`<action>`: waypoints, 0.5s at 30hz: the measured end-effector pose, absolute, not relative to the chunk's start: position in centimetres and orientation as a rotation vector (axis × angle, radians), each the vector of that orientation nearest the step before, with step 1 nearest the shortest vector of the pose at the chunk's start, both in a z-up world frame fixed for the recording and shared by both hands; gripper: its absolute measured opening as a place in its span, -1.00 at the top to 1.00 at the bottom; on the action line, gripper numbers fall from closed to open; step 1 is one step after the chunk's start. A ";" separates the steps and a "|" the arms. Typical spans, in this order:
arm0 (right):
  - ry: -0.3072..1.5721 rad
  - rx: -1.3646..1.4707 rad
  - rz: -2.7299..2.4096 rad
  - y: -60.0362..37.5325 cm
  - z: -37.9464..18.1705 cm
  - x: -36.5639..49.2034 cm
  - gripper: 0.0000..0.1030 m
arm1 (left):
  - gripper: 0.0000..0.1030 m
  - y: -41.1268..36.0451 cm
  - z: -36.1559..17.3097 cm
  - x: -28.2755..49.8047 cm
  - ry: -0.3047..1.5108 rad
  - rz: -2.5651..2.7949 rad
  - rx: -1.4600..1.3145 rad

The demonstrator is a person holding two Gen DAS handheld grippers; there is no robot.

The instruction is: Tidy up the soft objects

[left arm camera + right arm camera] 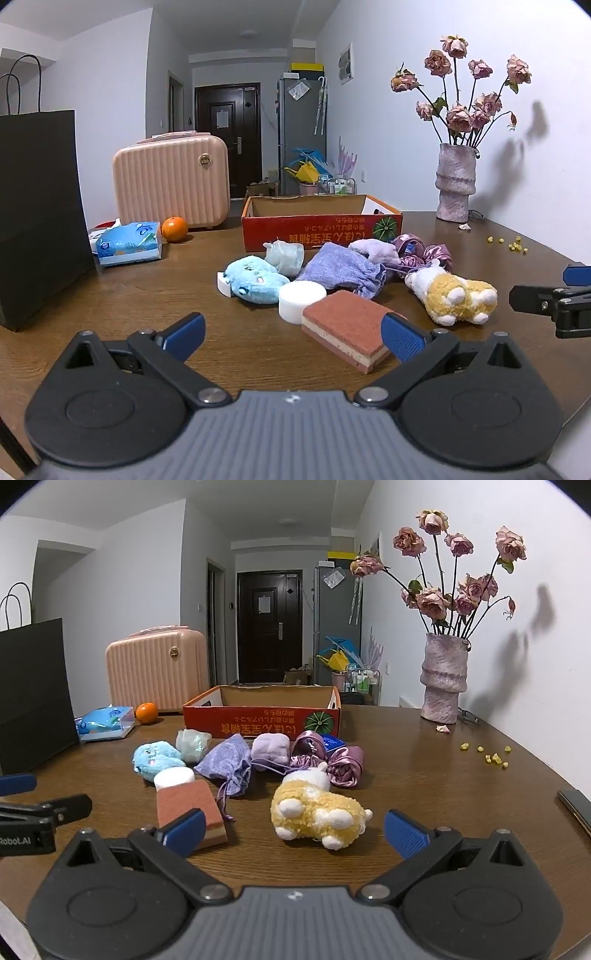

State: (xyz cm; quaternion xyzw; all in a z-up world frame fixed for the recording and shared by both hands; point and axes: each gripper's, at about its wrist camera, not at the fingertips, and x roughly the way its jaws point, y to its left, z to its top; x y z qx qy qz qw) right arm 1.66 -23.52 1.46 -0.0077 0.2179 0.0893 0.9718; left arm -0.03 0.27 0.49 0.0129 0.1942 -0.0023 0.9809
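We hold both grippers spread wide and empty, low over the surface (229, 354), likely to choose a first grasp. The left gripper (293, 338) has the brick-red sponge (345, 332) just ahead by its right finger; the right gripper (295, 830) faces the yellow plush (314, 812), lying on its side. Beyond, the remaining soft things cluster before the empty red box (258, 720), presumably their destination.
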 end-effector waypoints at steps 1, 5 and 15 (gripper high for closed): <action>0.440 -0.016 0.180 -23.5 1.4 1.7 -1.00 | -1.00 0.3 0.6 0.0 0.392 -0.005 0.025; 0.441 -0.018 0.179 -23.5 1.5 1.8 -1.00 | -1.00 0.3 0.4 0.0 0.392 -0.006 0.025; 0.445 -0.017 0.179 -23.6 1.3 1.9 -1.00 | -1.00 0.5 0.6 0.0 0.391 -0.004 0.026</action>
